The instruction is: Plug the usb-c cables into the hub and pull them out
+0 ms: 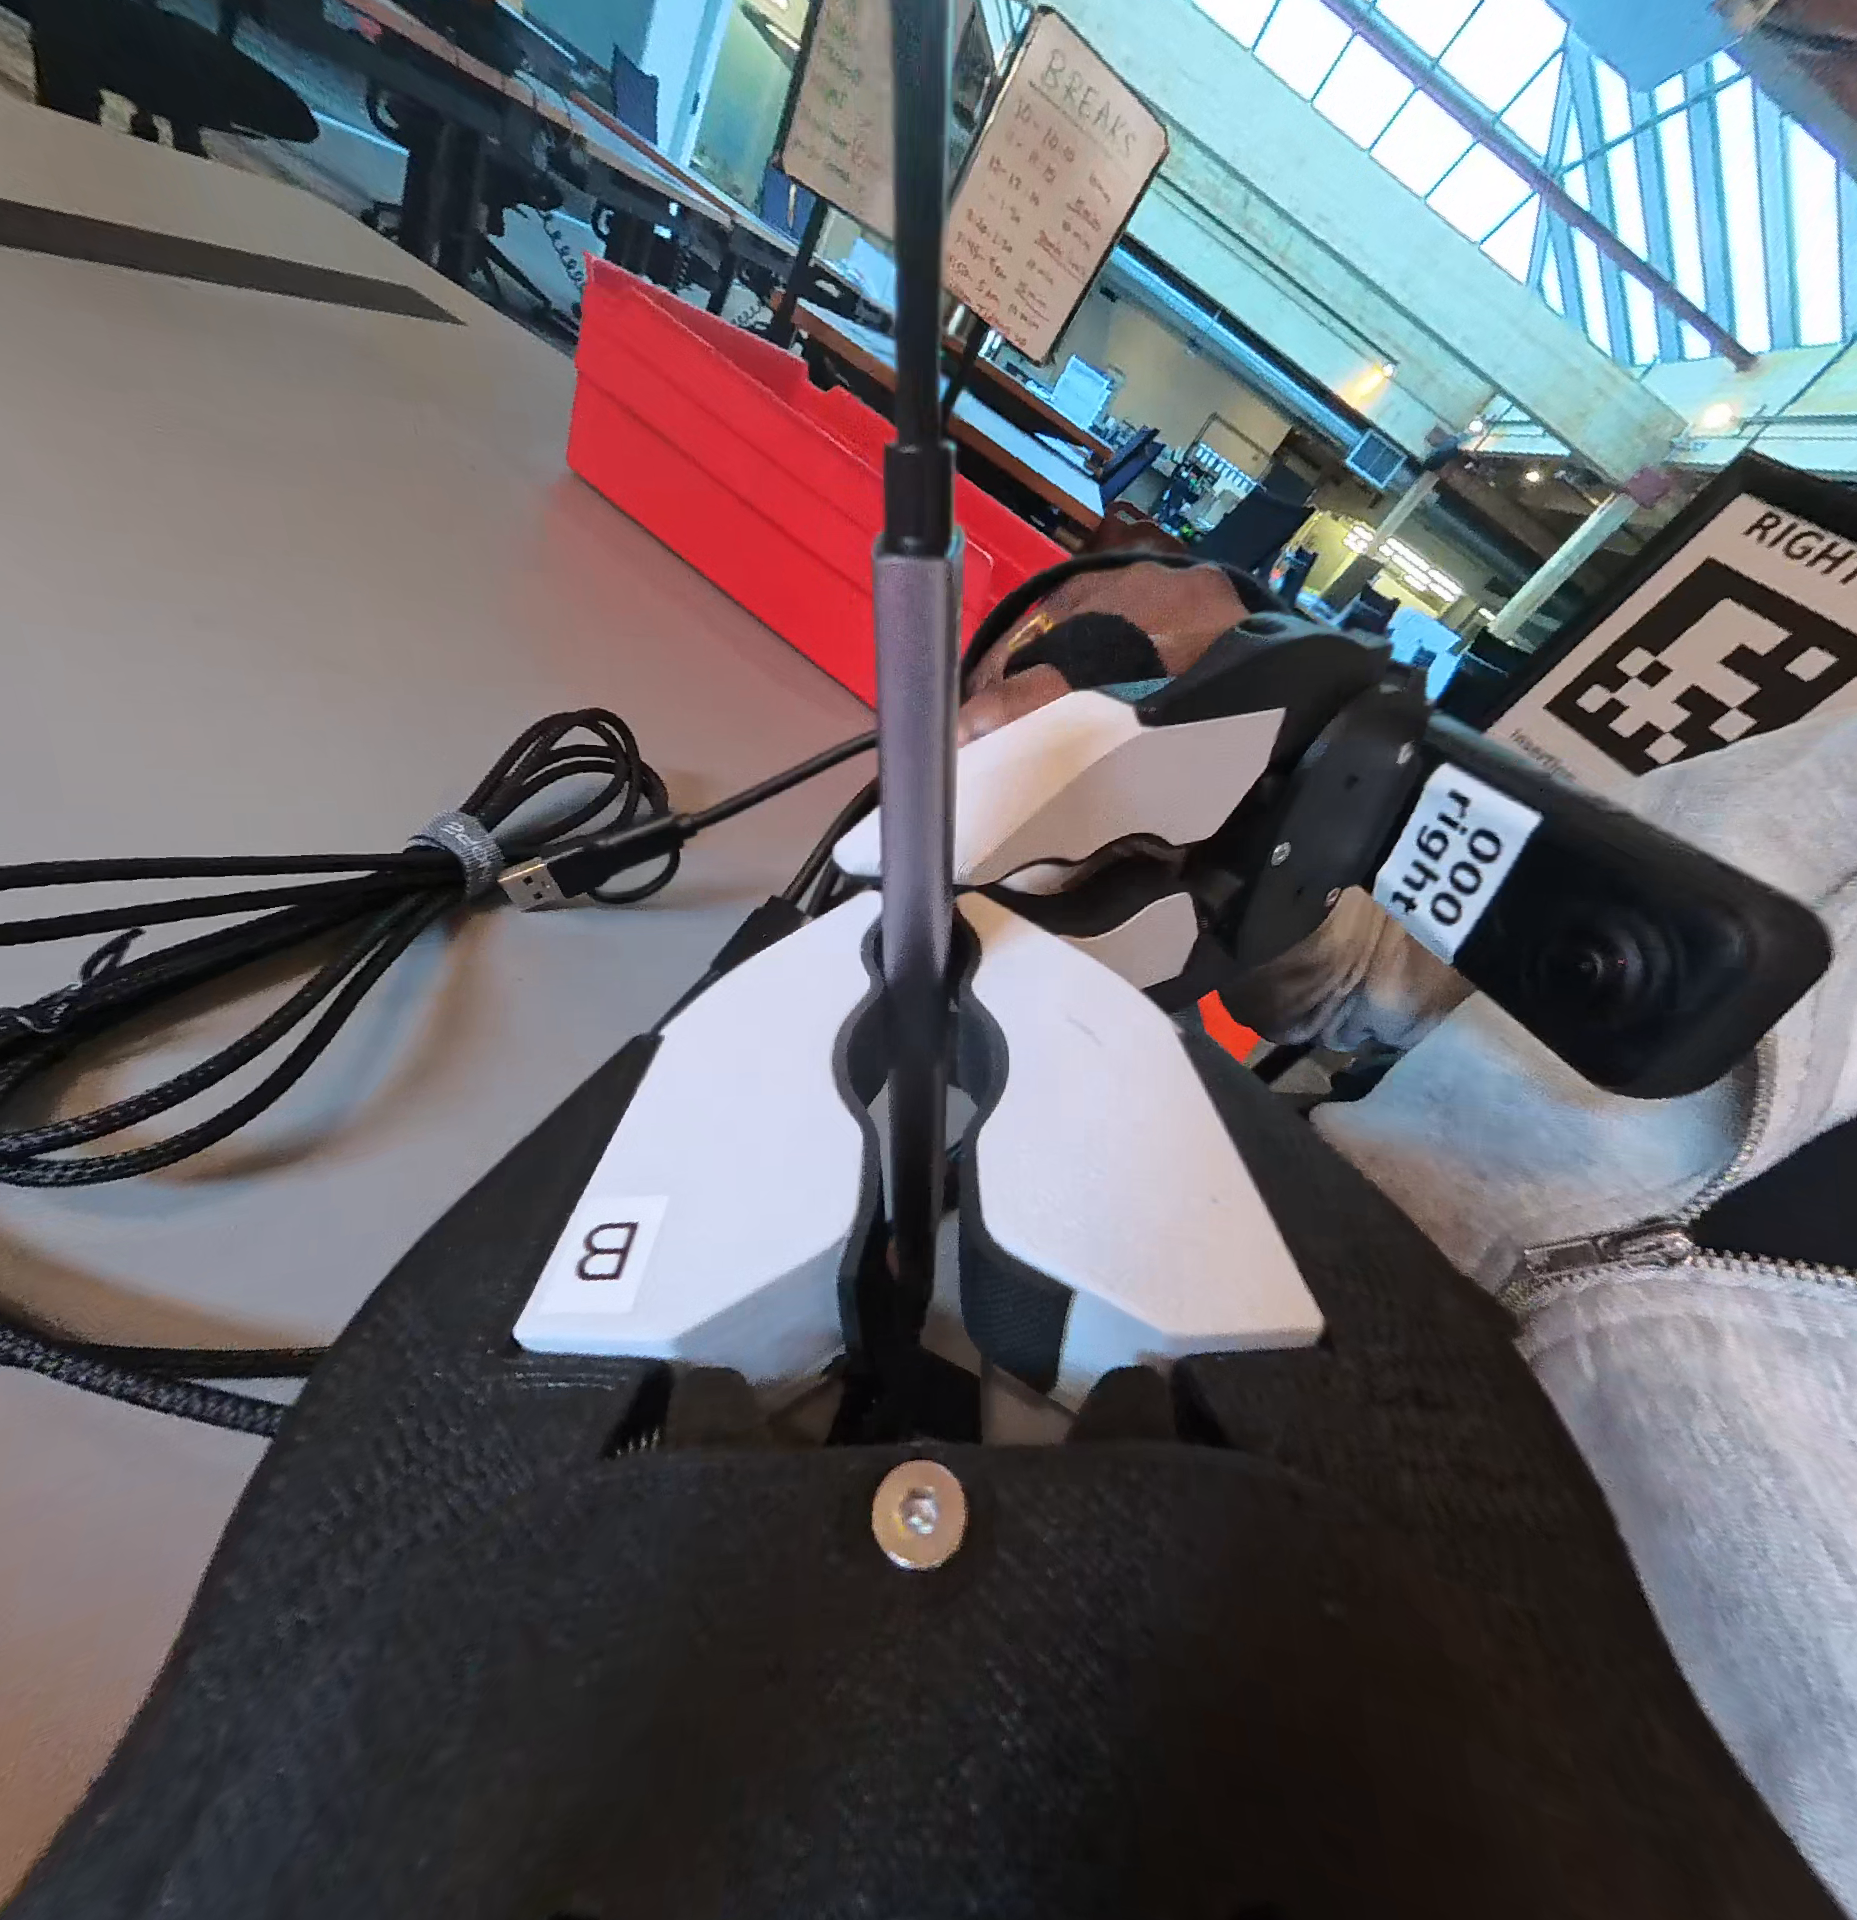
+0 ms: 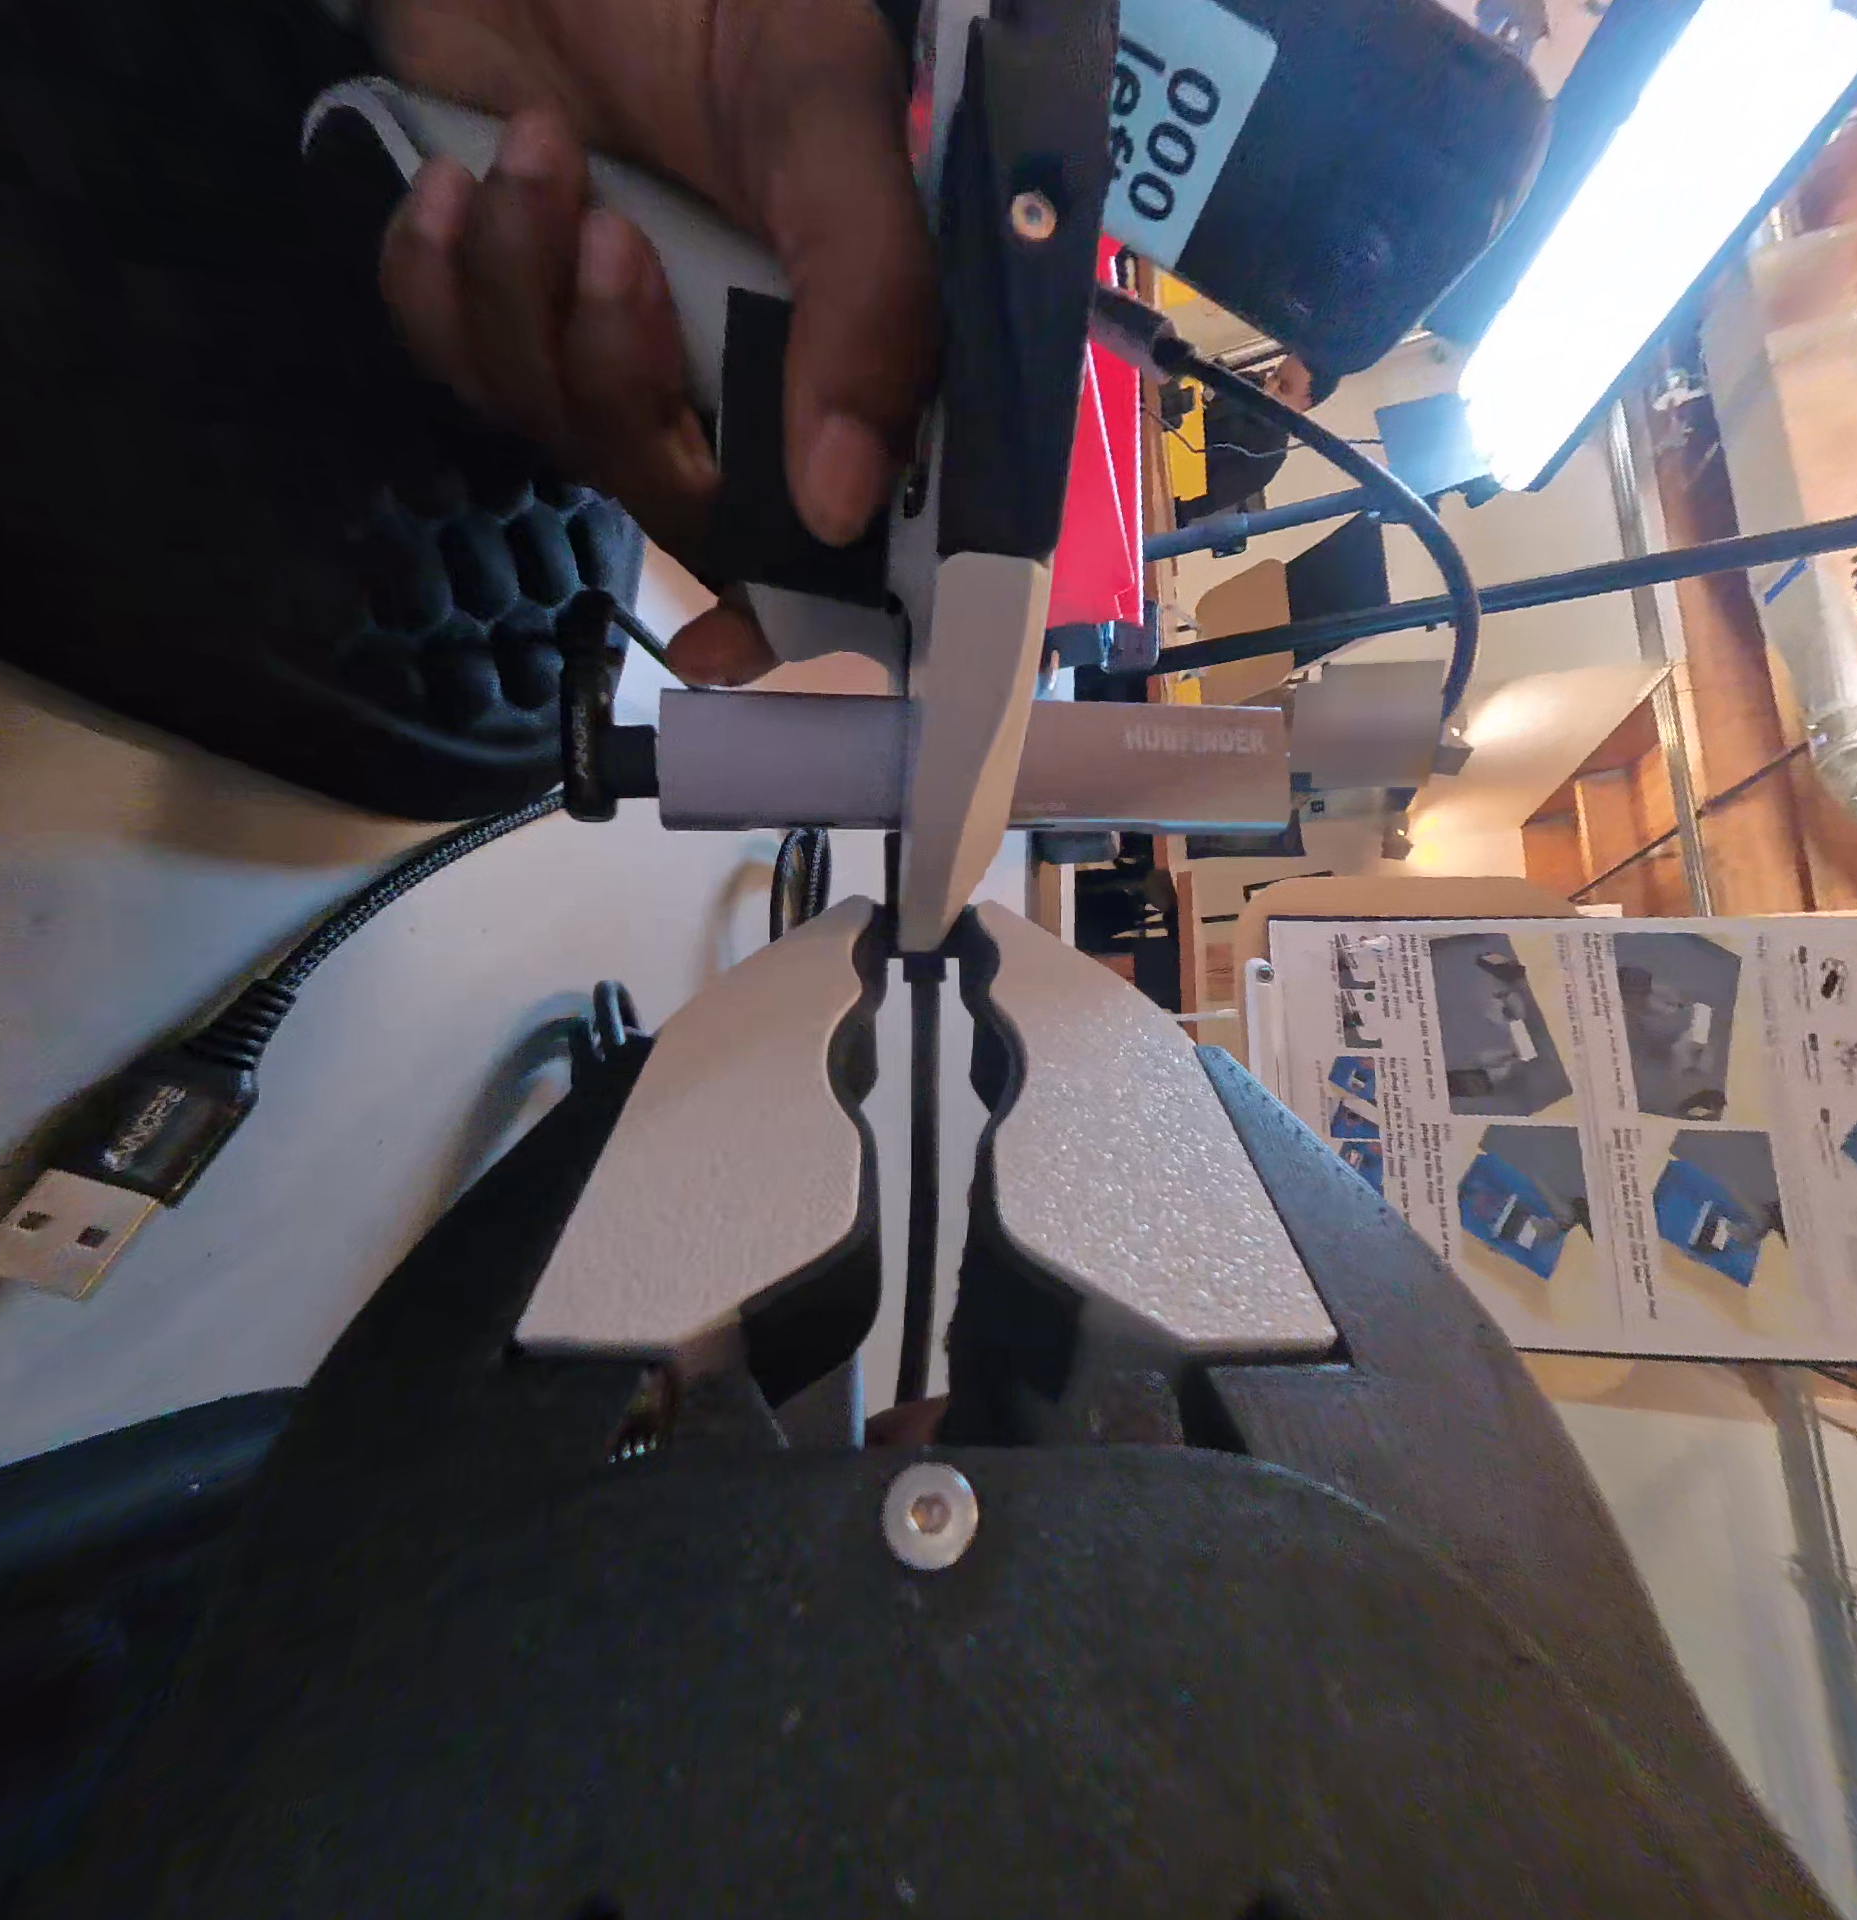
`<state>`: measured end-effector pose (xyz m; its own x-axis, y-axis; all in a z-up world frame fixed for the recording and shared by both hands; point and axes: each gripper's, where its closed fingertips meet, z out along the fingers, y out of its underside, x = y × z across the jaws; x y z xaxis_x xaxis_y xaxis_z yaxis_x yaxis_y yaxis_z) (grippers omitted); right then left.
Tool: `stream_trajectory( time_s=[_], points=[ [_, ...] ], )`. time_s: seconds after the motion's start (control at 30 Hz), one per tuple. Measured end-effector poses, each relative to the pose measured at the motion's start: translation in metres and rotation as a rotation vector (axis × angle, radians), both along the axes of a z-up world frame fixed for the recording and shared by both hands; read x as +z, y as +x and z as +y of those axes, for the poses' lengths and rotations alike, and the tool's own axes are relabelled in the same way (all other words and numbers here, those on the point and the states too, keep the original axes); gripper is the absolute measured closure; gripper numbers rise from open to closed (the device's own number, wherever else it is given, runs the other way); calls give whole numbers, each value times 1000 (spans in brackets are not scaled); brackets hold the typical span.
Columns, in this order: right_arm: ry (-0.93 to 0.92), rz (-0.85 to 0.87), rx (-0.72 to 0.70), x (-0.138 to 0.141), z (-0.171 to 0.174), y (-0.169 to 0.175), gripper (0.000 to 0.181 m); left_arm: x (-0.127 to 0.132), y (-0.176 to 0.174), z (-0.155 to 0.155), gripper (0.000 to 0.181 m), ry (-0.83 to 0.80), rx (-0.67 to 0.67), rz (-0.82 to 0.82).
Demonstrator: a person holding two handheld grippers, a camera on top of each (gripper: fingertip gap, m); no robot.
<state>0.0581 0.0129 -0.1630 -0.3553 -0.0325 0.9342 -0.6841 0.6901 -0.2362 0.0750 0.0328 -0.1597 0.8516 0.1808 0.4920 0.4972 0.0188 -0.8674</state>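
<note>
My left gripper (image 1: 916, 940) is shut on the slim grey hub (image 1: 911, 707), which I see edge-on and standing upright between the white fingers. A black lead (image 1: 919, 260) leaves its far end. In the right wrist view the hub (image 2: 1132, 753) lies crosswise, with a left gripper finger (image 2: 971, 675) across its middle and a black plug (image 2: 625, 758) in its left end. My right gripper (image 2: 919, 930) is shut on a black usb-c cable (image 2: 919, 1143), its tip right at the hub's long edge. The left finger hides the joint. The right gripper also shows in the left wrist view (image 1: 965, 873).
A bundle of black braided cables (image 1: 311, 904) with a USB-A plug (image 1: 534, 885) lies on the grey table to the left; the plug also shows in the right wrist view (image 2: 62, 1236). A red bin (image 1: 758, 457) stands behind. An instruction sheet (image 2: 1578, 1143) stands at the right. A hand (image 2: 695, 260) grips the left gripper. Left and right tips are no more than a few centimetres apart.
</note>
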Motion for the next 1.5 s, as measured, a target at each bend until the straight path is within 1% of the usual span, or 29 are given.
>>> stream_trajectory(
  time_s=[0.17,0.3,0.37,0.43,0.5,0.57,0.6,0.63,0.67,0.7,0.77,0.83,0.9,0.93,0.97,1.0,1.1,1.13,1.17,1.23,1.27,1.3,1.33,1.37,1.4,1.43,1.47,1.5],
  points=[
    [-48,-80,21,-3,5,5,169,0,9,3,167,-6,-62,-4],
    [-61,-66,-16,-1,16,-1,169,1,7,0,164,16,-59,-31],
    [-88,-95,-6,0,19,2,169,-1,8,0,170,1,-56,-22],
    [-86,-97,-16,-1,22,2,169,-8,9,6,171,-67,-60,-2],
    [-82,-85,-25,-3,23,0,169,-12,7,7,172,-112,-26,28],
    [-98,-68,-40,-2,21,-1,168,-11,6,6,172,-119,2,51],
    [-98,-41,-46,-1,18,-1,161,-11,6,6,172,-117,6,50],
    [-77,-13,-51,-3,16,-1,159,-11,6,6,172,-122,8,45],
    [-45,22,-71,-5,15,-4,165,-13,4,6,172,-132,14,38],
    [-35,50,-84,-5,15,-8,168,-14,2,6,172,-141,28,30],
    [-64,23,-79,-3,13,-10,168,-13,0,5,172,-138,56,50],
    [-127,16,-68,1,11,-10,168,-4,-1,1,172,-90,127,101],
    [-144,28,-60,0,9,-11,168,-4,-3,-1,173,-123,193,165],
    [-151,7,-50,0,9,-10,167,-4,-3,-2,173,-131,206,184],
    [-147,-38,-36,-2,9,-9,167,-5,-2,-1,173,-134,201,193],
    [-120,-48,-15,-3,11,-7,167,-6,-1,0,173,-139,186,192],
    [3,44,45,1,14,-5,167,-6,2,4,172,-151,154,203],
    [-7,47,36,5,13,-7,168,-3,2,3,172,-129,162,201],
    [-63,9,-4,6,10,-10,167,0,-2,0,172,-96,191,191],
    [-239,-87,-94,6,3,-14,168,5,-8,-9,173,-34,242,166],
    [-286,-84,-132,5,2,-14,168,5,-9,-12,173,-29,260,164],
    [-290,-61,-148,5,3,-13,168,4,-8,-11,173,-34,255,163],
    [-257,-26,-128,5,5,-11,168,4,-7,-10,173,-35,237,163],
    [-186,34,-109,6,10,-13,168,4,-5,-8,173,-37,226,171],
    [-79,133,-168,7,28,-28,168,9,-10,-15,173,-2,273,169],
    [2,219,-225,11,53,-47,168,17,-13,-28,173,95,290,123],
    [3,200,-230,15,72,-57,169,23,-16,-41,173,171,306,87],
    [-94,107,-217,26,79,-55,168,26,-13,-44,173,196,299,98]
  ],
)
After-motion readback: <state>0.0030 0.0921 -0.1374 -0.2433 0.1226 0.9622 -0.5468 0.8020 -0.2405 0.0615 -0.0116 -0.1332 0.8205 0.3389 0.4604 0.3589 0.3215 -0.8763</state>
